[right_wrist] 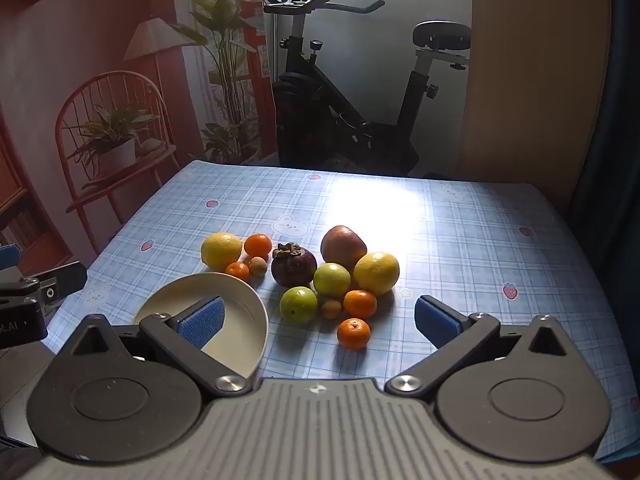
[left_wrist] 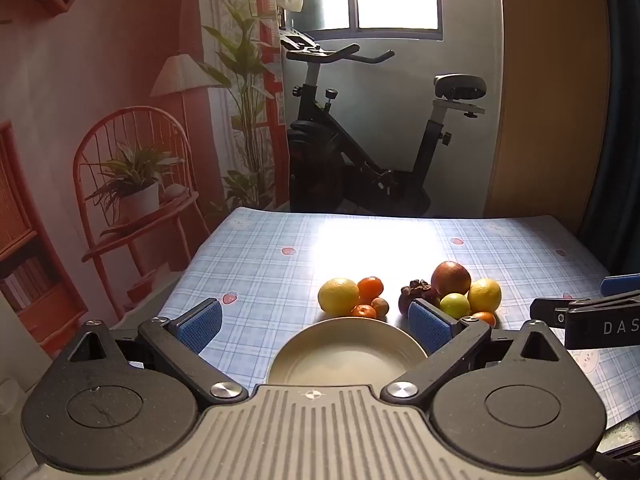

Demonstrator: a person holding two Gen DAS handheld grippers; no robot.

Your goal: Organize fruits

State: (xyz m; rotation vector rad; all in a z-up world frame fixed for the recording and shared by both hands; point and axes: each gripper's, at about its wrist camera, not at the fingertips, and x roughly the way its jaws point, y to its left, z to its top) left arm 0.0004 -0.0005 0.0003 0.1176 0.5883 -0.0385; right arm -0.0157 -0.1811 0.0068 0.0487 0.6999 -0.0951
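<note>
Both grippers hang above the near edge of the bench (right_wrist: 460, 240), and nothing is in hand. The left gripper (left_wrist: 316, 326) has its blue fingers (left_wrist: 199, 326) spread as wide as they go, empty, framing the cream bowl (left_wrist: 348, 354) right below. The right gripper (right_wrist: 320, 322) is just as wide open and just as empty, with its left pad over the bowl's (right_wrist: 240, 300) inner wall and its right pad over bare checked cloth.

The fruit sits in a loose cluster mid-bench, just beyond and to the right of the bowl. Far left there is a lemon (right_wrist: 221, 249), with a tangerine (right_wrist: 258, 245) beside it and a smaller one (right_wrist: 238, 271) touching the bowl's far rim. Dead centre stands the dark mangosteen (right_wrist: 293, 264); behind it to the right is a red apple (right_wrist: 343, 245), next to that a second lemon (right_wrist: 377, 273). Two green fruits (right_wrist: 298, 305) sit nearer, and the nearest piece of all is an orange tangerine (right_wrist: 353, 333), right between the right gripper's pads in the right wrist view
</note>
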